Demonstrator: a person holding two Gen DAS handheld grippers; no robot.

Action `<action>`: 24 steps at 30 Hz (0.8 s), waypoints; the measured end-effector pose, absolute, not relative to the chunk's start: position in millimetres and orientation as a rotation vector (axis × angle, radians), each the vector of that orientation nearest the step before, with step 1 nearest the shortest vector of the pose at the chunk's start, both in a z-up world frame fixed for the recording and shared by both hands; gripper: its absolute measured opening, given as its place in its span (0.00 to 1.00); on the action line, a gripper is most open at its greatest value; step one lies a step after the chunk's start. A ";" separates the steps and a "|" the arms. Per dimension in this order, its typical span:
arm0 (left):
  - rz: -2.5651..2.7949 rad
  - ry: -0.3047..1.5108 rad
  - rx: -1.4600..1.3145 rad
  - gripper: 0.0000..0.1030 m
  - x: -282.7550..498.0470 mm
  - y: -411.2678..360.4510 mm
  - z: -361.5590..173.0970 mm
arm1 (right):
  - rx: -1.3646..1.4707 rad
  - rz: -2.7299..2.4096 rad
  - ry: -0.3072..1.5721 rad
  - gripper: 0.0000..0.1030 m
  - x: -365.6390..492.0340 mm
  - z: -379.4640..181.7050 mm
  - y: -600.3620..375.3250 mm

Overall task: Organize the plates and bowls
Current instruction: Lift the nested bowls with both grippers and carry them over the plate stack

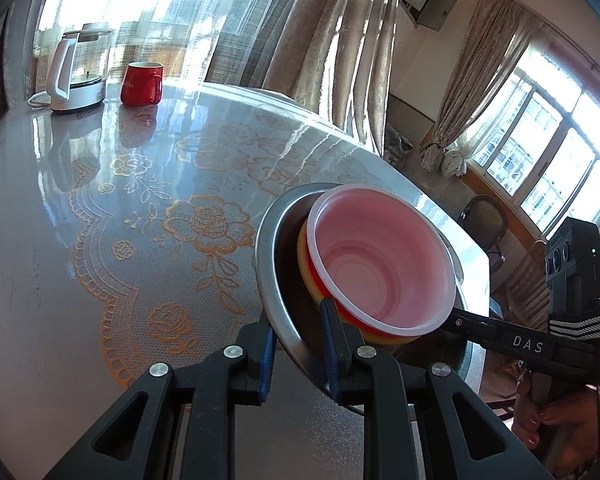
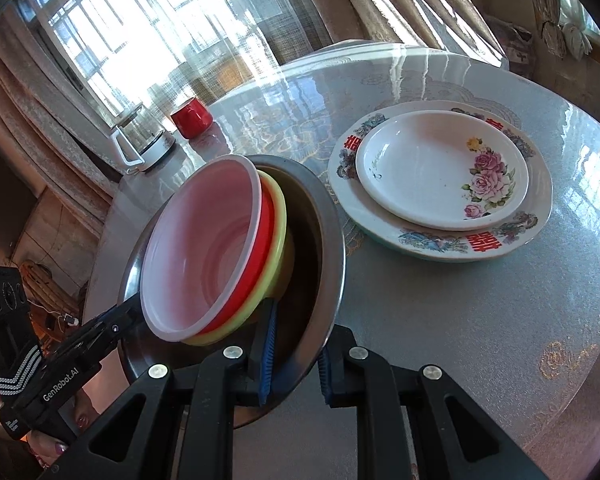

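Note:
A steel bowl (image 1: 270,256) holds nested plastic bowls: a pink one (image 1: 380,260) on top, then a red and a yellow one. My left gripper (image 1: 298,350) is shut on the steel bowl's near rim. My right gripper (image 2: 296,350) grips the same steel bowl (image 2: 328,232) on the opposite rim, one finger inside, one outside. The pink bowl (image 2: 204,248) and the stack sit tilted in it. The steel bowl appears lifted and tilted above the table. A small rose plate (image 2: 440,168) lies on a large patterned plate (image 2: 496,240) to the right.
A round glass-topped table (image 1: 140,208) with a lace cloth under the glass. A red mug (image 1: 142,84) and a glass kettle (image 1: 78,74) stand at its far edge. Curtains and windows are behind; a chair (image 1: 486,220) is past the table.

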State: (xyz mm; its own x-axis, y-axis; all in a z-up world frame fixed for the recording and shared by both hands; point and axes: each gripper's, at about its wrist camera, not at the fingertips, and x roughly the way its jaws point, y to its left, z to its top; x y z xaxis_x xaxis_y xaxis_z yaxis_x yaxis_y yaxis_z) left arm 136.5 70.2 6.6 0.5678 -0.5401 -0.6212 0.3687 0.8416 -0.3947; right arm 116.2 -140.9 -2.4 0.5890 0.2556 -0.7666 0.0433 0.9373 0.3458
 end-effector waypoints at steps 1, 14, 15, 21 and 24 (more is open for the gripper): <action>-0.536 0.794 -0.221 0.21 134.7 69.3 8.5 | 0.350 0.129 0.938 0.17 116.2 -1.6 -141.4; -0.492 0.750 -0.284 0.21 125.6 61.1 25.6 | 0.353 0.169 0.908 0.17 118.4 14.8 -152.3; -0.491 0.745 -0.280 0.21 126.0 58.6 28.9 | 0.356 0.173 0.903 0.17 117.8 16.6 -154.1; -0.497 0.724 -0.253 0.21 132.7 40.5 47.8 | 0.360 0.180 0.862 0.17 118.4 31.6 -168.4; -0.501 0.720 -0.238 0.21 137.9 28.8 55.8 | 0.365 0.178 0.845 0.17 119.0 38.1 -178.4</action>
State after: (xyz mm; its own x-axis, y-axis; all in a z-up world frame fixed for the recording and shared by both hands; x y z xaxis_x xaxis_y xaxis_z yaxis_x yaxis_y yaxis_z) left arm 137.9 28.8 55.8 0.6410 -0.5146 -0.5694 0.3547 0.8566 -0.3748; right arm 119.0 -178.4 38.1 0.6536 0.2964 -0.6964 -0.0095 0.9233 0.3840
